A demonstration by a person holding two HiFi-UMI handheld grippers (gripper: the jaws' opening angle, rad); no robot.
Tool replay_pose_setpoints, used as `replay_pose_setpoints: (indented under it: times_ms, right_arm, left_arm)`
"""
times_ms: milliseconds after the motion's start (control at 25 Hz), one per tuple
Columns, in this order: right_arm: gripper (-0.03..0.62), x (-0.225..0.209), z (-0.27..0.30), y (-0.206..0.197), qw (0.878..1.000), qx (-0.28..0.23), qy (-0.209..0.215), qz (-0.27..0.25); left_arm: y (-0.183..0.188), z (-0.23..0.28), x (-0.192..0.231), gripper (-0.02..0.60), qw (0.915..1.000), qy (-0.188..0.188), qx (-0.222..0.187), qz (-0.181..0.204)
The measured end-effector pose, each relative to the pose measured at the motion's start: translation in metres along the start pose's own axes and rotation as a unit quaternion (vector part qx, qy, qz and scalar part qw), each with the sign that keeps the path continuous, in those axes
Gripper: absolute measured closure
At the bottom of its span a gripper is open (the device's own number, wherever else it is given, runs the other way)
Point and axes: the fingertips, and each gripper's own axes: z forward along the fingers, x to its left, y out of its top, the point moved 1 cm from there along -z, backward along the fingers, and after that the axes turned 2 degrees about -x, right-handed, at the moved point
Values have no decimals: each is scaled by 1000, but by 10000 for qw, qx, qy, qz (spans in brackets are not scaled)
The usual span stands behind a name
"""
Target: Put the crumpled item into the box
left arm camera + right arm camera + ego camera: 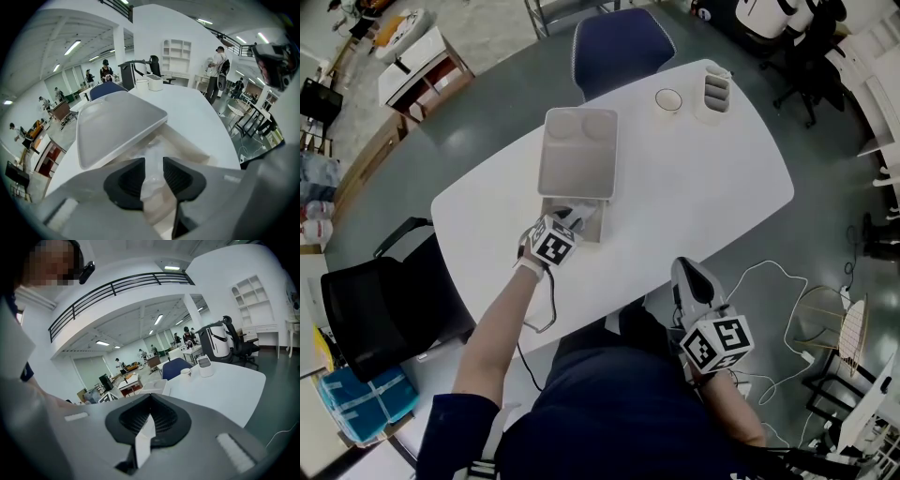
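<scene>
The box [600,225] stands on the white table [703,187] with its grey lid [577,150] raised behind it. My left gripper [574,217] reaches down into the box. In the left gripper view its jaws [153,176] stand open, and the crumpled item [151,190], a translucent whitish wad, lies between the pads inside the box [187,145], below the lid [117,124]. My right gripper [686,272] hovers at the table's near edge, away from the box. Its jaws [150,420] are shut with nothing in them.
A cup [668,99] and a white holder [713,96] stand at the table's far end. A blue chair [619,47] is behind the table and a black chair [375,309] at its left. White cables [769,281] lie on the floor at right.
</scene>
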Motion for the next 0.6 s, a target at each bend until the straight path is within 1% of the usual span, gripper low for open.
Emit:
replay_pose_setpoints:
  times_ms: [120, 200, 320, 480, 600]
  right_arm:
    - [592, 2, 4, 2, 10000, -8, 59, -32]
    - [592, 5, 8, 3, 9999, -2, 109, -52]
    - [592, 11, 13, 7, 9997, -24, 202, -114]
    - [592, 15, 22, 14, 9990, -61, 382, -224]
    - [592, 20, 26, 23, 9981, -106, 519, -303]
  left_arm:
    - [7, -9, 4, 430, 9995, 63, -232, -210]
    - [15, -23, 8, 420, 9981, 111, -464, -380]
    - [27, -54, 15, 420, 9931, 227, -900, -713]
    - [44, -103, 21, 420, 9811, 613, -1517, -1034]
    - [60, -142, 20, 420, 9677, 871, -2030, -1212]
